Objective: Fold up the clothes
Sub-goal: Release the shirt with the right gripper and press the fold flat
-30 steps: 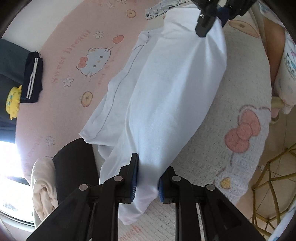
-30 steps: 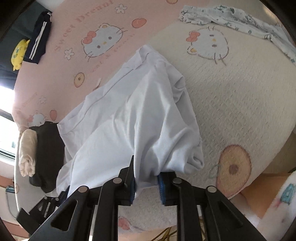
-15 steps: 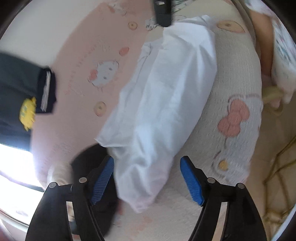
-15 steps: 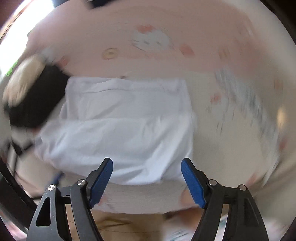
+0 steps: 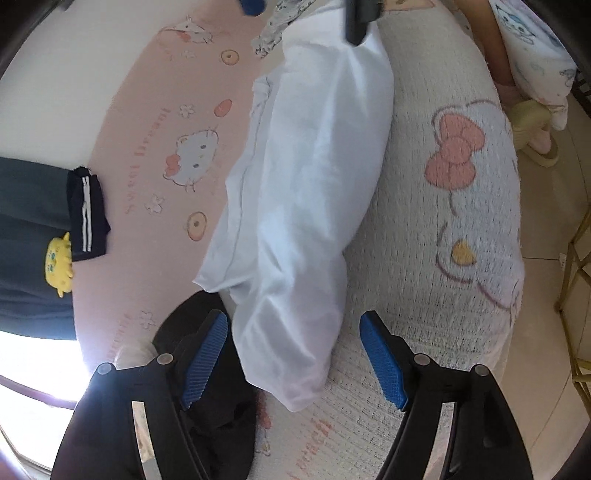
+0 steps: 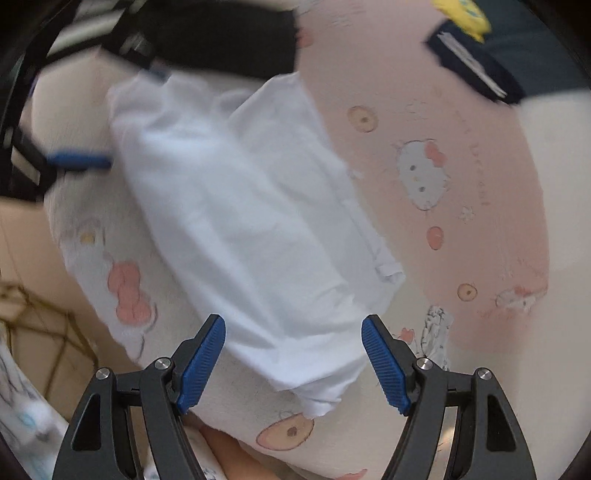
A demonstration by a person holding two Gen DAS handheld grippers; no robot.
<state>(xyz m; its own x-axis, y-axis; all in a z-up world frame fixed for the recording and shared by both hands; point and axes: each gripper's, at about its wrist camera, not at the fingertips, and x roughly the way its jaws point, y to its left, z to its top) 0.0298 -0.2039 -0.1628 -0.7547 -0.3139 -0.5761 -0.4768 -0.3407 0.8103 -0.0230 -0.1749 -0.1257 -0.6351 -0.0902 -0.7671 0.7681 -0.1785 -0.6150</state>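
A white garment [image 5: 303,184] lies folded lengthwise in a long band on the cartoon-cat blanket [image 5: 461,236]. It also shows in the right wrist view [image 6: 251,221]. My left gripper [image 5: 293,354] is open and empty above one end of the band. My right gripper [image 6: 293,360] is open and empty above the other end. The right gripper's finger shows at the top of the left wrist view [image 5: 360,18]. The left gripper's blue pad [image 6: 79,161] shows at the left of the right wrist view.
A black garment [image 5: 214,406] and a cream one [image 5: 133,352] lie by the left gripper. Dark striped shorts [image 5: 86,214] lie on a dark garment with a yellow print [image 5: 59,258]. A patterned garment [image 5: 277,26] lies beyond the white one. A gold wire stand [image 5: 576,280] is off the edge.
Both grippers opened and let go of the white garment, then drew back above its ends. The garment now lies flat in a folded band. The right view has swung round.
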